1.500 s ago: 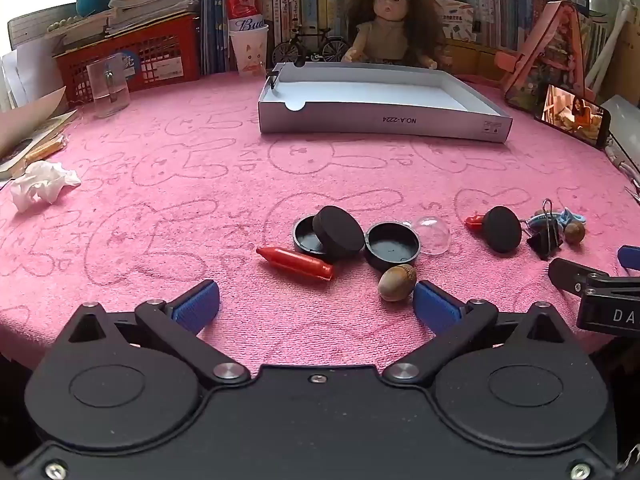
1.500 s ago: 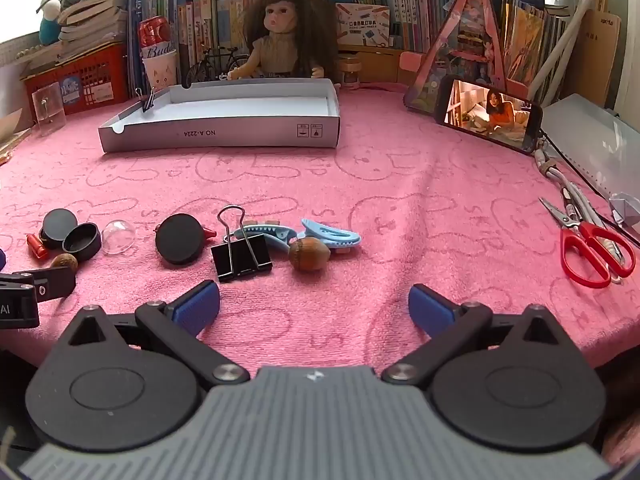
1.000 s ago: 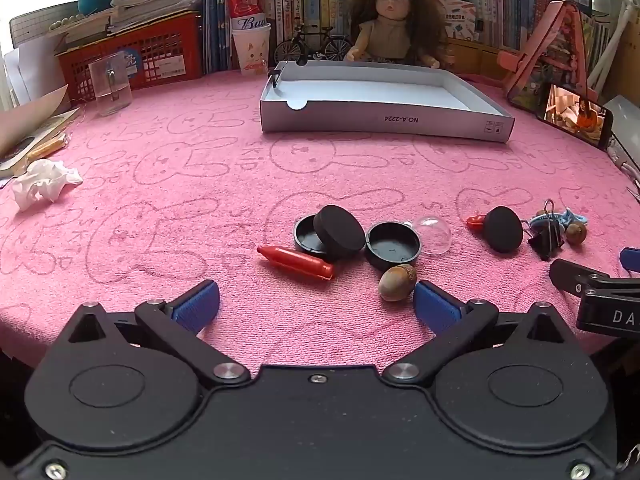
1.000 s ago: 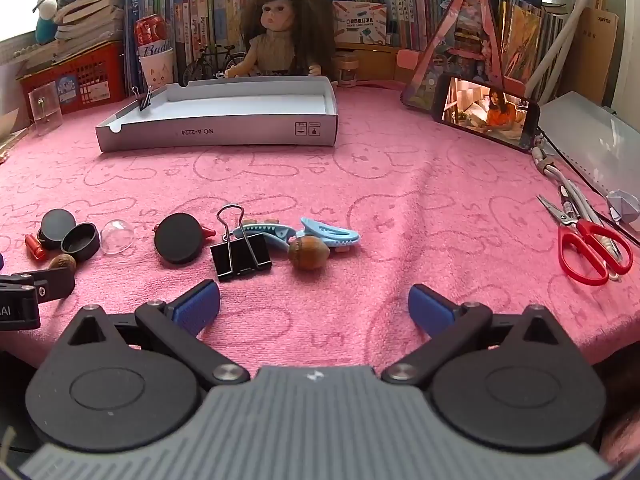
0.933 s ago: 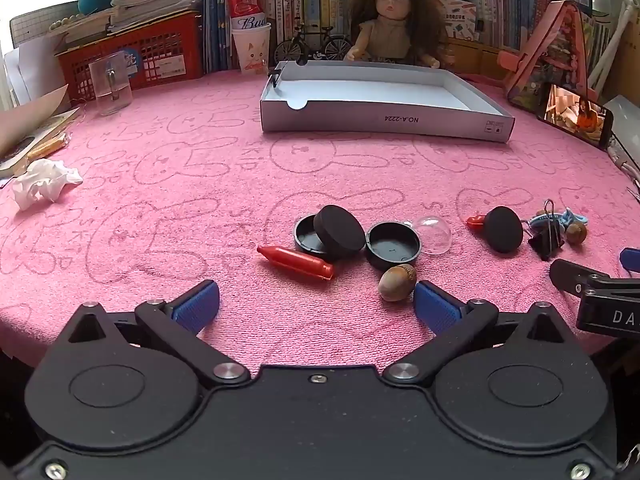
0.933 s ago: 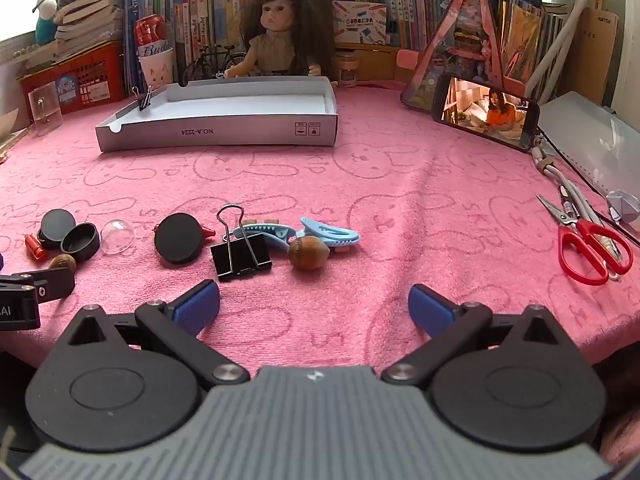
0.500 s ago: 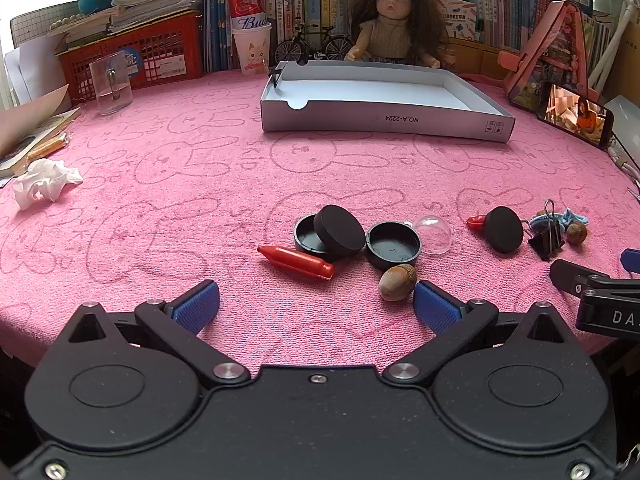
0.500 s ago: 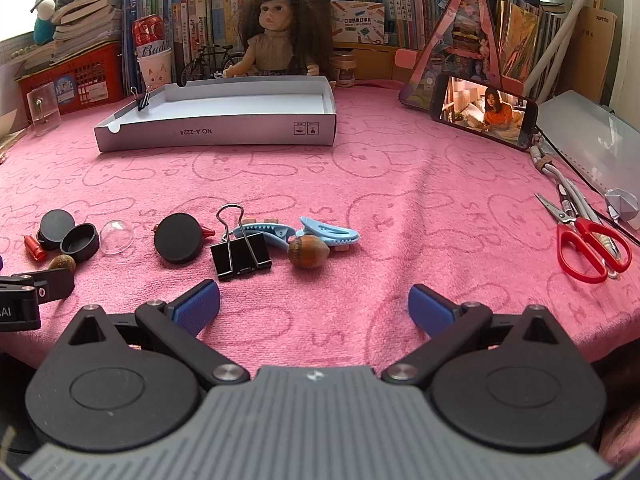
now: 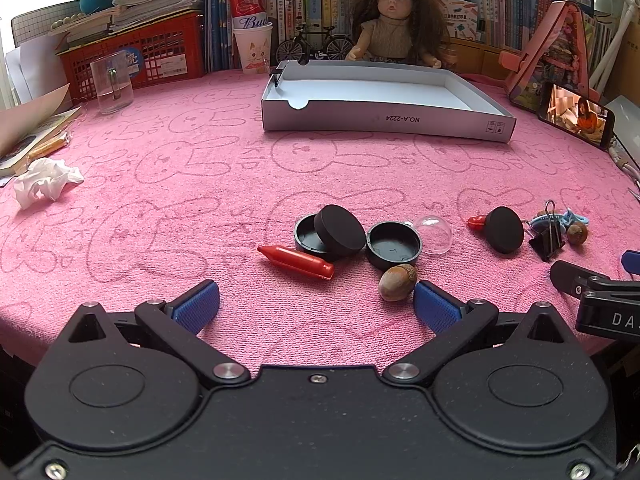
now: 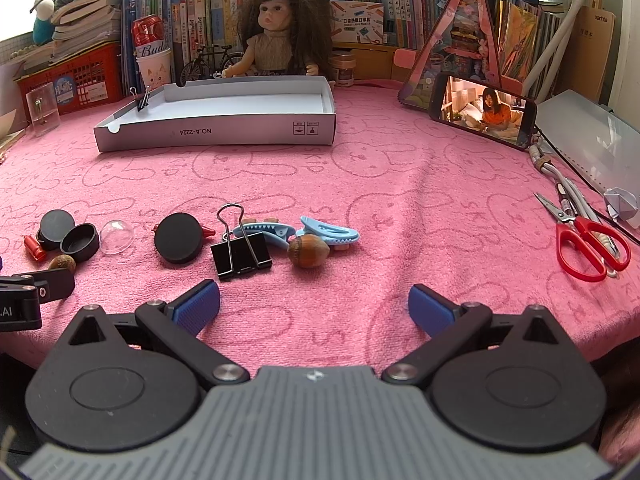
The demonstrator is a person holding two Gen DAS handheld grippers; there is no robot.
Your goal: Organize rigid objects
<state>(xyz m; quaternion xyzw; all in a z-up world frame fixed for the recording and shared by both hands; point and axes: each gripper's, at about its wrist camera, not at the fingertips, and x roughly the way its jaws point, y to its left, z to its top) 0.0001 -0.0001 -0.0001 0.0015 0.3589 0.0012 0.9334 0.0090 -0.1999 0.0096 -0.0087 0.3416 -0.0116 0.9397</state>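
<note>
Small items lie on the pink cloth. In the left wrist view: a red crayon (image 9: 295, 262), black round caps (image 9: 335, 232), a clear dome (image 9: 434, 232) and an acorn (image 9: 397, 282) by my left gripper's right finger. My left gripper (image 9: 316, 306) is open and empty. In the right wrist view: a black binder clip (image 10: 241, 258), blue hair clips (image 10: 328, 234), a second acorn (image 10: 308, 251) and a black disc (image 10: 179, 238). My right gripper (image 10: 314, 306) is open and empty, just short of them. An empty white tray (image 10: 216, 134) stands far behind.
Red scissors (image 10: 588, 246) lie at the right. A phone (image 10: 482, 114) leans at the back right. A doll (image 9: 390, 28), books and a red basket (image 9: 136, 54) line the back. A glass (image 9: 112, 88) and crumpled tissue (image 9: 44, 182) are at the left.
</note>
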